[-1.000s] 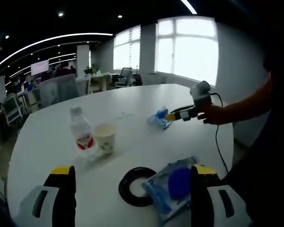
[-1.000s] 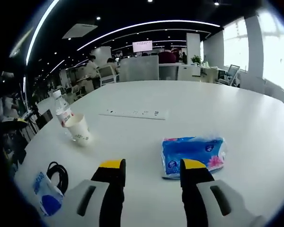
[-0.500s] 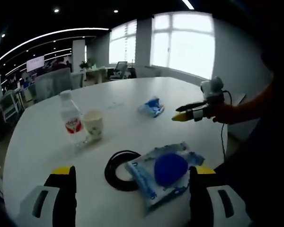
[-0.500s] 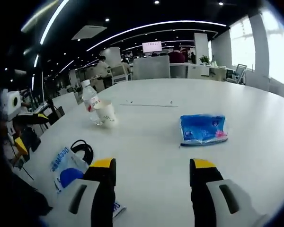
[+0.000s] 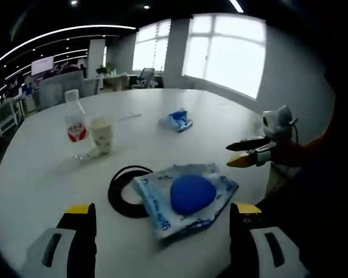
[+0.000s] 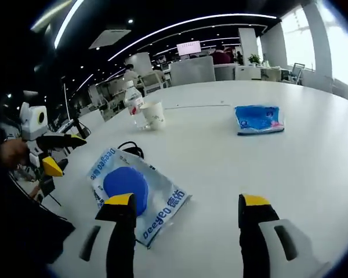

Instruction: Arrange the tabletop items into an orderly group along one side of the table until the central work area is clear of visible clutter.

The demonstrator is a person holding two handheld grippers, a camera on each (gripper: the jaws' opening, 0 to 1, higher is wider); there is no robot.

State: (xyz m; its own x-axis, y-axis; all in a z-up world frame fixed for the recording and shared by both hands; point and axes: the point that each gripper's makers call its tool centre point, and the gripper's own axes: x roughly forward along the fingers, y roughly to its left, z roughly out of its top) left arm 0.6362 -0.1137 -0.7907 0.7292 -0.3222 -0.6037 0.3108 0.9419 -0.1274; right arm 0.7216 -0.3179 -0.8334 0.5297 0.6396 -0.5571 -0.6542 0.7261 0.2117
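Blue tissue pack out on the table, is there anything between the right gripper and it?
Nothing visible does. In the right gripper view, bare white table runs from the open right gripper up to the blue tissue pack. The clear bag with the blue disc lies off to the side, by one jaw.

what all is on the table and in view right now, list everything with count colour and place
water bottle: 1, clear with red label, far side of the table, touching the cup
paper cup: 1, white, right beside the bottle
tissue pack: 1, blue, apart from the rest on the window side
cable coil: 1, black, partly under the plastic bag
plastic bag: 1, clear with blue print and a round blue item inside, near edge
table: 1, white, round-edged
left gripper: yellow-tipped jaws apart, in front of the bag
right gripper: yellow-tipped jaws apart, near the bag
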